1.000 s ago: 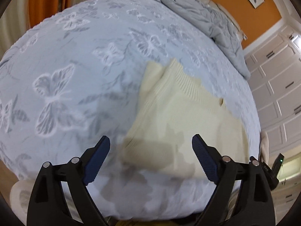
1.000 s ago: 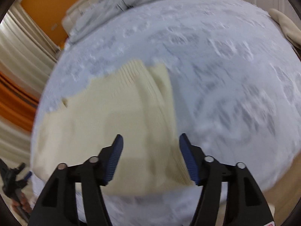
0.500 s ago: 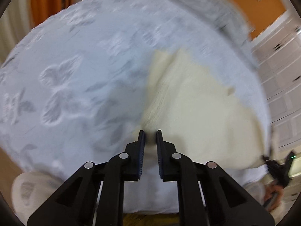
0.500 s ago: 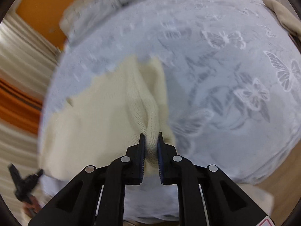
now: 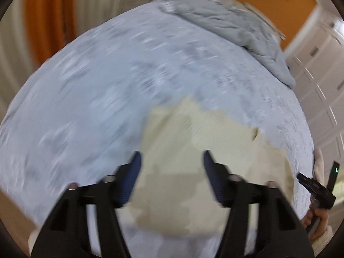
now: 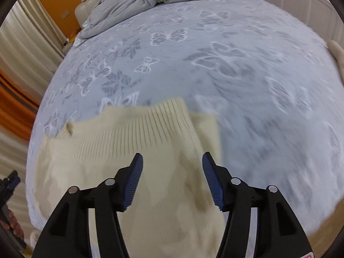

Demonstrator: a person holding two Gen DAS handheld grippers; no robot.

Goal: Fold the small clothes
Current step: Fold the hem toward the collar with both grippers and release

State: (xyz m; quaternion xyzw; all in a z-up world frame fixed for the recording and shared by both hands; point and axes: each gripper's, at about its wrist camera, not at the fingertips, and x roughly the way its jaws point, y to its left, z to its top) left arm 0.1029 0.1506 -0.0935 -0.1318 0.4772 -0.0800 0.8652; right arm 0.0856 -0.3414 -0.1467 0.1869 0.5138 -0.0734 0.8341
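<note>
Jaws of both the left gripper [image 5: 172, 178] and right gripper [image 6: 172, 180] gape wide, holding nothing. Beneath them, lower centre of frame, a cream sweater [image 6: 133, 150] lies on the bed [image 6: 215, 49].

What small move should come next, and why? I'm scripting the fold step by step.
Probably lower both open grippers, left and right, onto the cream sweater's near edge and pinch it. It lies flat on the bed, its ribbed band at the far end, and neither gripper holds any cloth.
</note>
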